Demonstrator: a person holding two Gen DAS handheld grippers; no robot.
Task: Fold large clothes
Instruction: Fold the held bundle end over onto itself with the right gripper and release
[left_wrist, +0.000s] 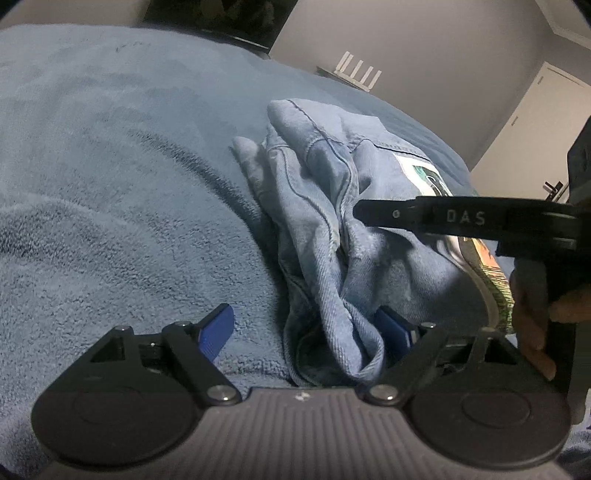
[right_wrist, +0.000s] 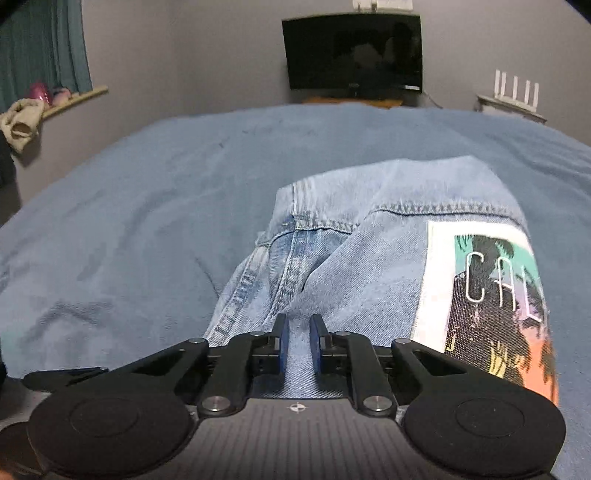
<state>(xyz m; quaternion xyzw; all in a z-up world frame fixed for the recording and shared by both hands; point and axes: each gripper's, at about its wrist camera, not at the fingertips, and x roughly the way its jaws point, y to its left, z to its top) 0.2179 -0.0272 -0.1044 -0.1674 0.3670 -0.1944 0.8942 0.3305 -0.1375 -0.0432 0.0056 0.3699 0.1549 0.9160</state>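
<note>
A light blue denim jacket (left_wrist: 325, 206) with a printed picture patch (right_wrist: 491, 291) lies bunched on a blue blanket (left_wrist: 110, 166) that covers a bed. My left gripper (left_wrist: 306, 328) is open, and a fold of the denim hangs between its blue pads without being pinched. My right gripper (right_wrist: 298, 332) is nearly closed on a fold of the denim jacket (right_wrist: 369, 266) near the sleeve seam. The right gripper's black finger (left_wrist: 424, 216) reaches in from the right in the left wrist view, over the jacket.
The blue blanket (right_wrist: 166, 203) spreads wide to the left and far side. A dark TV (right_wrist: 352, 53) stands beyond the bed, a white router (right_wrist: 515, 92) on a shelf at right. A window ledge (right_wrist: 74, 98) with cloth is at left. A door (left_wrist: 532, 122) is at far right.
</note>
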